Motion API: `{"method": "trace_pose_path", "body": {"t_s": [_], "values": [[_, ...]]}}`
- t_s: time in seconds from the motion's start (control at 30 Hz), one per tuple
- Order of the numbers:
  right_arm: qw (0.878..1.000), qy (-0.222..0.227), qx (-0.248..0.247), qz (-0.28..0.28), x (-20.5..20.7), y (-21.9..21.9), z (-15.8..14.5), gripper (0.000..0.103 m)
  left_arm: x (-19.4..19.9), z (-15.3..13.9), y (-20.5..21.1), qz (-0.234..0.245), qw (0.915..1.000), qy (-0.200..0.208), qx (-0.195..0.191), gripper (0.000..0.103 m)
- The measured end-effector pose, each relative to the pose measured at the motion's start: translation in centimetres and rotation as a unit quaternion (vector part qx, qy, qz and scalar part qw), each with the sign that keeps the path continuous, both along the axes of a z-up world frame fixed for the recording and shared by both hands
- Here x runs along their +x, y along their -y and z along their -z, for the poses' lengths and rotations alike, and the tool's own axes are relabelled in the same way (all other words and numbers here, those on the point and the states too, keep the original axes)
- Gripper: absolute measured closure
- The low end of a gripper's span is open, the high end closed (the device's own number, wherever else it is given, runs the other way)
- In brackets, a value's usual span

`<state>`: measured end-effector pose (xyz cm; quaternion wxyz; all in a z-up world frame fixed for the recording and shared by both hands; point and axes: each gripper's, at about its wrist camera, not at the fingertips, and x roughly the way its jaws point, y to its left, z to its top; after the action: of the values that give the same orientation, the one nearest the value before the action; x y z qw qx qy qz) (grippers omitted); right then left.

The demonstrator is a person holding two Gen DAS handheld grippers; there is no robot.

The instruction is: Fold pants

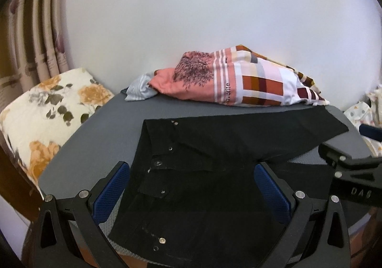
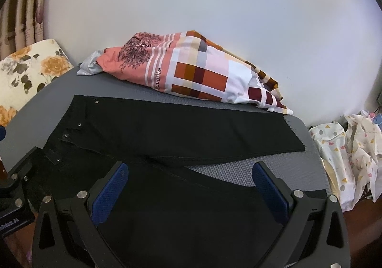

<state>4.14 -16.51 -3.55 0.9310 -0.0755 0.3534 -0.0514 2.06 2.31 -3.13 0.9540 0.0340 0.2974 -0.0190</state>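
Black pants (image 1: 205, 148) lie spread flat on a grey round table (image 1: 95, 143), waist with metal snaps to the left, two legs running right. My left gripper (image 1: 191, 186) is open and empty, just above the waist and fly. My right gripper (image 2: 191, 186) is open and empty, above the near leg of the pants (image 2: 181, 129). The right gripper's body shows at the right edge of the left wrist view (image 1: 353, 172). The left gripper's body shows at the left edge of the right wrist view (image 2: 14, 184).
A pile of pink and checked cloth (image 1: 238, 79) lies at the table's far edge against the white wall. A floral cushioned chair (image 1: 47, 110) stands to the left, near curtains. Patterned white cloth (image 2: 353, 153) is heaped to the right of the table (image 2: 238, 172).
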Motion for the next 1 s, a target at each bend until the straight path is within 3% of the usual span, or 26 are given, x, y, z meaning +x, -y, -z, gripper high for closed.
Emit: {"method": "trace_pose_path", "body": {"t_s": [0.13,0.33,0.67,0.83,1.0], "values": [[1.000,0.005,0.008,0.005,-0.1,0.5,0.0,0.000,1.1,0.4,0.0,0.012,0.9993,-0.032,0.012,0.000],[0.999,0.014,0.032,0.009,-0.2,1.6,-0.3,0.000,3.2,0.6,-2.9,-0.036,0.9980,-0.051,-0.010,0.000],[0.999,0.018,0.037,-0.019,-0.5,0.5,-0.2,0.000,5.1,0.0,-7.2,-0.095,0.9946,-0.041,0.003,0.000],[0.999,0.020,0.032,-0.030,-0.7,-0.4,-0.2,0.000,5.9,0.2,-8.2,-0.101,0.9939,-0.043,0.009,0.000],[0.997,0.014,0.063,-0.047,-0.4,-0.4,-0.2,0.000,6.7,0.8,-8.4,-0.098,0.9938,-0.046,0.024,0.000]]}}
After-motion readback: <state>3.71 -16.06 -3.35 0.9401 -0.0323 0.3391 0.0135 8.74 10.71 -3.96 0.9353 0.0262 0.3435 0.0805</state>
